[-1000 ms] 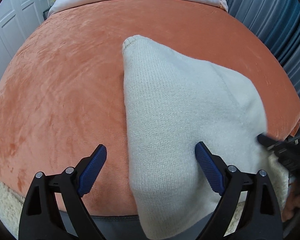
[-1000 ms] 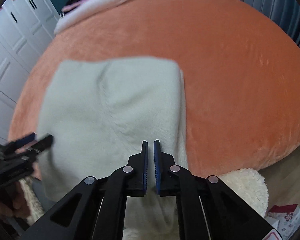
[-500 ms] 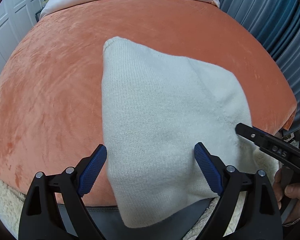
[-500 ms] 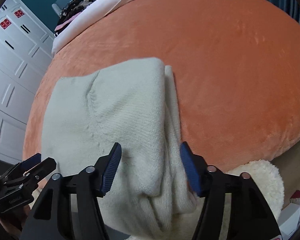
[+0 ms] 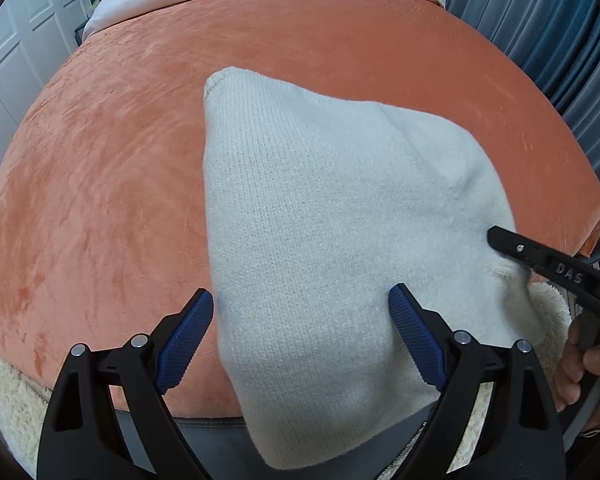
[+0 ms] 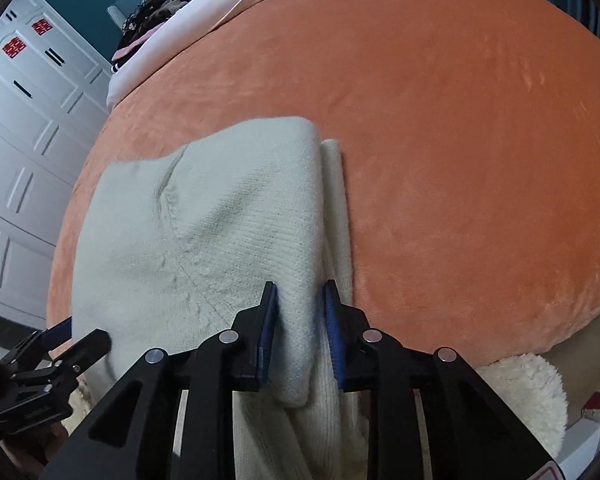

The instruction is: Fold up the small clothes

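Cream knit (image 5: 340, 232) spread on the orange bed (image 5: 100, 180), long axis running away from both grippers, near end hanging over the bed's edge. Right gripper (image 6: 300, 312) just closing, pinching the knit's folded right edge. Left gripper (image 5: 300, 332) spread wide, straddling the near left edge, gripping nothing.
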